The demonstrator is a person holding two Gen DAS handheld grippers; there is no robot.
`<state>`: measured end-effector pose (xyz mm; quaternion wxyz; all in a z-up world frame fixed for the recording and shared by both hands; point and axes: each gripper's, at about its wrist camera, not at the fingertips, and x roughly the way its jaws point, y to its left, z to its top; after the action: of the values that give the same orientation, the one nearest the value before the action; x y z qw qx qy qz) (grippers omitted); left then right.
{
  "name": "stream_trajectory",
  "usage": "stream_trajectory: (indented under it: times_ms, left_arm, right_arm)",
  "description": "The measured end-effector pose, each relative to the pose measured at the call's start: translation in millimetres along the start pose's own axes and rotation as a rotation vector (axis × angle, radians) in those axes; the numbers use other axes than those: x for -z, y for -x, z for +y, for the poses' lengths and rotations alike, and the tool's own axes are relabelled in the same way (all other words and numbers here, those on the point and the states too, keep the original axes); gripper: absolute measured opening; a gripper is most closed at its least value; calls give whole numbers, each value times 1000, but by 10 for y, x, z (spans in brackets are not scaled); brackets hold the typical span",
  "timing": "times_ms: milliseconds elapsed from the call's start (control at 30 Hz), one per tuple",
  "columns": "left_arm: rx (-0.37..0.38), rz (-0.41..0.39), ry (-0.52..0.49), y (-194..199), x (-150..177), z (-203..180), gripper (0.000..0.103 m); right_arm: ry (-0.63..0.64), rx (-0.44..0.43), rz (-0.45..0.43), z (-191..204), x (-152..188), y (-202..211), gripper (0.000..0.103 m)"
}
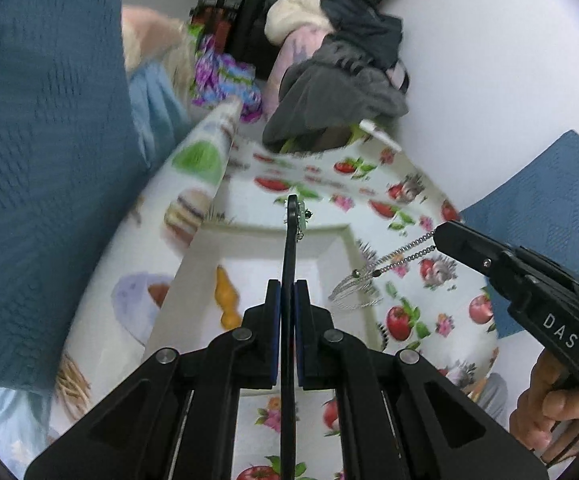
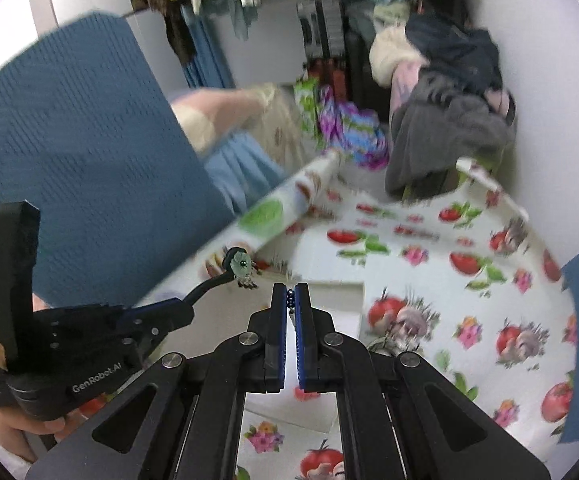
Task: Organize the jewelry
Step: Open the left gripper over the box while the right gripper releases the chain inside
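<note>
My left gripper (image 1: 287, 286) is shut on a thin black hairpin (image 1: 289, 248) whose tip carries a small green flower ornament (image 1: 302, 216). It hangs over a white tray (image 1: 345, 240), where an orange trinket (image 1: 225, 296) lies. From the right wrist view the left gripper (image 2: 185, 308) is at the left, with the hairpin's flower (image 2: 242, 265) raised. My right gripper (image 2: 288, 290) is shut on a dark beaded chain (image 2: 289, 300). In the left wrist view the right gripper (image 1: 439, 236) holds this chain (image 1: 405, 250) stretched down to a silver pendant bundle (image 1: 353, 290) at the tray's right rim.
The table wears a fruit-print cloth (image 1: 405, 316). A blue textured chair back (image 1: 41, 160) stands left and another blue one (image 1: 545, 200) right. A pile of clothes (image 1: 341, 76) and a purple bag (image 1: 225, 76) lie beyond the far edge. A hand (image 1: 545, 412) grips the right tool.
</note>
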<state>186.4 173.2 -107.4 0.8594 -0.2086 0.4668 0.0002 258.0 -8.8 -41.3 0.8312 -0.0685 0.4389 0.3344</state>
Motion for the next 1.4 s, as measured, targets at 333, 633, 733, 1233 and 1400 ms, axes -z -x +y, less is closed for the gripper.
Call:
stream_trajectory:
  times_ms: [333, 633, 733, 1233, 1400]
  left_arm:
    - [11, 114, 23, -480, 288, 186, 6]
    - [-18, 117, 10, -461, 254, 162, 7]
    - [-25, 114, 11, -354, 227, 125, 16]
    - [-70, -114, -39, 690, 270, -382, 36]
    - [-68, -169, -43, 919, 391, -547, 36]
  right_arm:
    - [-24, 27, 173, -100, 412, -693, 2]
    - [-68, -11, 209, -216, 534, -766, 4]
    - [-51, -9, 197, -191, 472, -657, 6]
    - [30, -14, 21, 10, 386, 363, 10]
    - [60, 19, -14, -1, 533, 680, 10]
